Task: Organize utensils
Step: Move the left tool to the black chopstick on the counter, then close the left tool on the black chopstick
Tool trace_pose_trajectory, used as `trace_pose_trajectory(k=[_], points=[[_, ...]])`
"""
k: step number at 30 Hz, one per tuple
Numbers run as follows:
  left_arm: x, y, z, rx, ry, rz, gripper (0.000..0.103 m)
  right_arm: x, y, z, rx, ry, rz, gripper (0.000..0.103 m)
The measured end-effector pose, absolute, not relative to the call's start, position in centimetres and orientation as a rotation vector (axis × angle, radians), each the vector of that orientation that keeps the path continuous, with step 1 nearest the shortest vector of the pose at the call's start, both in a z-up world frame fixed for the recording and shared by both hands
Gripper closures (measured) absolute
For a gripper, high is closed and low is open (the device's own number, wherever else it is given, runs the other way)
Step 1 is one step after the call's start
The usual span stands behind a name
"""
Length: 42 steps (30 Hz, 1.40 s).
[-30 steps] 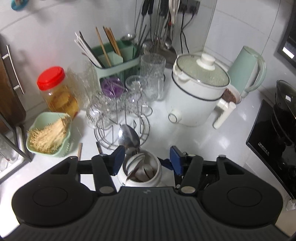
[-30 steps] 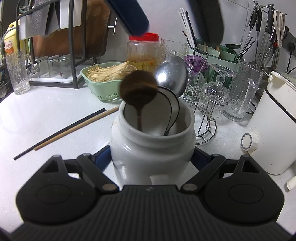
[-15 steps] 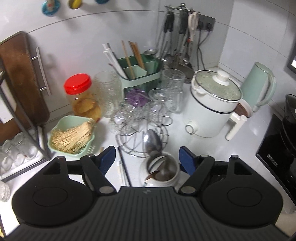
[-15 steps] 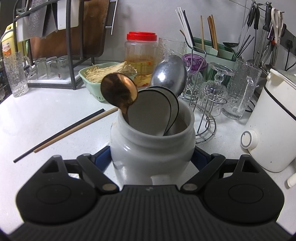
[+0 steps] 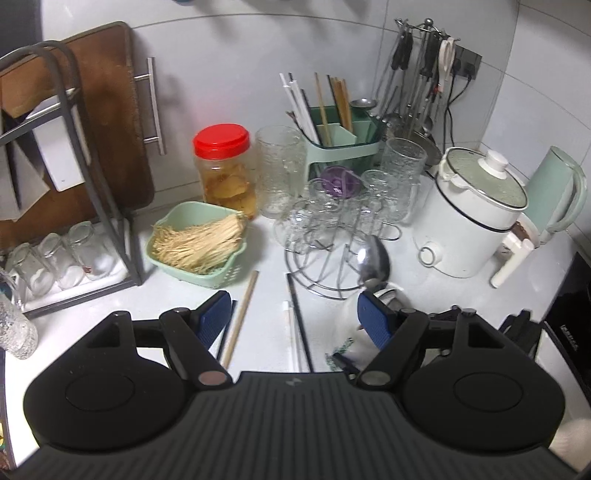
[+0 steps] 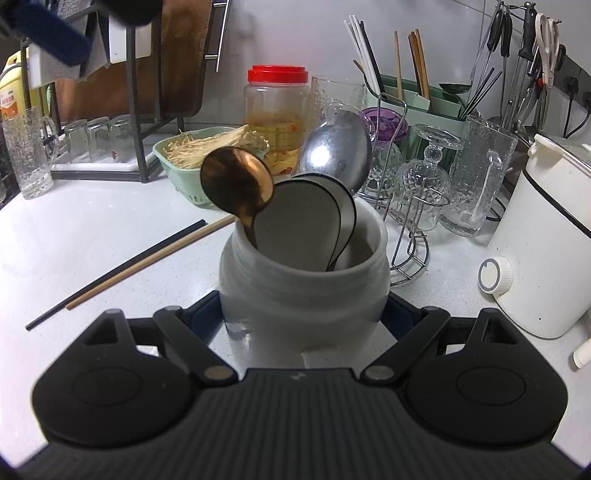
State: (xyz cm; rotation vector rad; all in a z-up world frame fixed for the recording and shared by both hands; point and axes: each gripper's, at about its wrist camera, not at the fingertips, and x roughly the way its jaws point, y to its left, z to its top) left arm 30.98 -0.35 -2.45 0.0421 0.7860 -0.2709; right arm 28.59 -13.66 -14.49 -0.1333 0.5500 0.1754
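Observation:
My right gripper (image 6: 301, 312) is shut on a white ceramic jar (image 6: 303, 295) that stands on the counter. In the jar stand a copper spoon (image 6: 236, 184), two white black-rimmed spoons (image 6: 303, 229) and a steel spoon (image 6: 338, 151). My left gripper (image 5: 295, 319) is open and holds nothing. It hangs over loose chopsticks on the counter: a wooden chopstick (image 5: 242, 314), a black chopstick (image 5: 299, 325) and a white chopstick (image 5: 291, 339). The jar (image 5: 349, 325) sits half hidden behind its right finger. In the right wrist view a blue pad (image 6: 48, 33) of the left gripper shows at the top left.
A green utensil caddy (image 5: 340, 147) with chopsticks stands at the back wall. Around it are a red-lidded jar (image 5: 225, 170), a wire glass rack (image 5: 332, 236), a green basket of noodles (image 5: 195, 243), a white cooker (image 5: 476, 214) and a dish rack (image 5: 74, 221).
My left gripper let go of the copper spoon, opened wider and pulled away to the left over the chopsticks. The spoon now leans left in the jar. The right gripper stayed still.

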Motion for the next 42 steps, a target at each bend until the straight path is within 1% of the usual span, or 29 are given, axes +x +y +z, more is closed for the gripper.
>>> trace_pose_trajectory(k=[3, 10, 21, 23, 25, 26, 28, 29, 31, 32, 34, 42], points=[[30.0, 0.5, -2.9, 0.051, 0.754, -0.243, 0.024, 28.7, -13.6, -14.4, -0.134, 0.552, 0.176, 0.011], [27.6, 3.1, -4.5, 0.023, 0.742, -0.198, 0.024, 28.9, -13.5, -14.3, -0.135, 0.562, 0.173, 0.011], [25.5, 7.7, -10.3, -0.099, 0.830, -0.080, 0.025, 28.7, -13.7, -14.2, -0.116, 0.584, 0.166, 0.012], [25.5, 8.4, -11.5, -0.119, 0.835, -0.081, 0.030, 28.6, -13.7, -14.2, -0.116, 0.590, 0.162, 0.012], [25.6, 9.1, -12.7, -0.120, 0.837, -0.094, 0.041, 28.5, -13.8, -14.2, -0.116, 0.593, 0.158, 0.012], [25.8, 9.4, -13.3, -0.116, 0.843, -0.096, 0.044, 28.5, -13.8, -14.2, -0.116, 0.594, 0.156, 0.012], [26.4, 10.0, -14.5, -0.117, 0.859, -0.107, 0.057, 28.4, -13.7, -14.2, -0.114, 0.597, 0.149, 0.012], [26.6, 10.3, -15.1, -0.115, 0.866, -0.104, 0.059, 28.4, -13.7, -14.2, -0.112, 0.597, 0.146, 0.011], [26.9, 10.7, -16.2, -0.102, 0.879, -0.118, 0.068, 28.4, -13.7, -14.2, -0.110, 0.595, 0.139, 0.012], [26.9, 10.8, -16.6, -0.094, 0.887, -0.124, 0.070, 28.3, -13.7, -14.2, -0.108, 0.595, 0.135, 0.012], [27.0, 11.0, -17.9, -0.080, 0.920, -0.133, 0.080, 28.3, -13.7, -14.2, -0.104, 0.598, 0.129, 0.012], [26.8, 10.9, -20.0, -0.041, 0.968, -0.153, 0.089, 28.3, -13.5, -14.2, -0.091, 0.606, 0.102, 0.012]])
